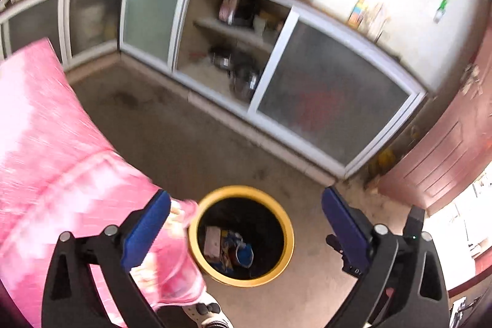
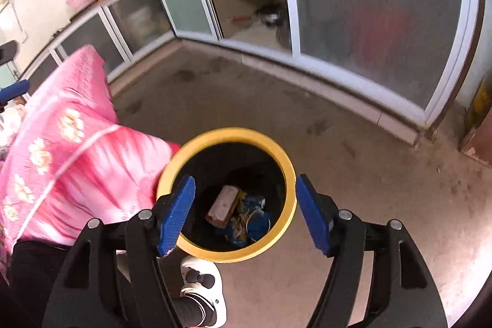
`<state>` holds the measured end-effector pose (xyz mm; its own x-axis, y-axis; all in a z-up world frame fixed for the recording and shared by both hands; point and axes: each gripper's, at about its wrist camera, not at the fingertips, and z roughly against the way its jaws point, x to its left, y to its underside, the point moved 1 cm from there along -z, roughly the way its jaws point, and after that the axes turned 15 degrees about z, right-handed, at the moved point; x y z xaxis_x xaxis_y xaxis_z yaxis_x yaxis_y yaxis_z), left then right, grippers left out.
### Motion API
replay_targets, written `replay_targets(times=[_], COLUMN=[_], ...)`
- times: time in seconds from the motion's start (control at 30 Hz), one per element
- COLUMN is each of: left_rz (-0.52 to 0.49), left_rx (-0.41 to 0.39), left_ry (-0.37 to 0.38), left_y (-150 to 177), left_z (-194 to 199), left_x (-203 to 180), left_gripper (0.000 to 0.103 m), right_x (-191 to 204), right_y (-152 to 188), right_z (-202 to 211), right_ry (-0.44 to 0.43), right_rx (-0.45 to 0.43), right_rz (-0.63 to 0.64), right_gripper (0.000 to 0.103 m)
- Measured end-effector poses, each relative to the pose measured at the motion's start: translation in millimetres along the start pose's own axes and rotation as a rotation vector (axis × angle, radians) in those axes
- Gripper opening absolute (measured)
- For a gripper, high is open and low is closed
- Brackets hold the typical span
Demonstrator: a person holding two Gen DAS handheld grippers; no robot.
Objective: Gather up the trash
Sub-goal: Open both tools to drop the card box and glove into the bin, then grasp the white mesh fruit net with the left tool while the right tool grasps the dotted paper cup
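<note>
Both grippers hung over the bin with fingers spread wide and nothing between them: the right gripper low in its frame, the left gripper likewise. Just beyond, the yellow-rimmed bin stood on the floor, trash lying at its bottom. At left, pink cloth touched the rim; it could snag and tip the bin.
</note>
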<state>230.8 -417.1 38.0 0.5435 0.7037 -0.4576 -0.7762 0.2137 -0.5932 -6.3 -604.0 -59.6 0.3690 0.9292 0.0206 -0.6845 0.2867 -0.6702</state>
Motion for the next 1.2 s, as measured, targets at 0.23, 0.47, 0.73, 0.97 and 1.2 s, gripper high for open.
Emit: replay_targets(times=[0.23,0.47,0.73,0.97,1.2], left_rz=[-0.022,0.048,0.193,0.254,0.235], left_rx=[-0.191,-0.301,-0.357,-0.352,-0.26], left_ry=[-0.134,-0.397,-0.59,-0.68,-0.672], left_y=[-6.3,8.4,18.4,26.8,25.6], left_z=[131.6,238.4,310.2,328.4,307.1], left_x=[64.7,174.4,292.6,356.5,381.3], left_gripper=[0.095,0.095,0.095,0.095,0.095], right_x=[73.3,196.8,334.9,415.1,444.2], right_y=[-57.7,-115.0,-157.2,-182.7,-208.9], right_z=[39.5,46.4,28.7,15.3,-10.3], right_ry=[-0.09,-0.329,-0.474,-0.429,-0.397], right_rx=[-0.122,-0.23,-0.253,-0.266,-0.247], right_rz=[0.16,0.337,0.53,0.659,0.7], right_gripper=[0.065,0.066,0.067,0.067,0.067])
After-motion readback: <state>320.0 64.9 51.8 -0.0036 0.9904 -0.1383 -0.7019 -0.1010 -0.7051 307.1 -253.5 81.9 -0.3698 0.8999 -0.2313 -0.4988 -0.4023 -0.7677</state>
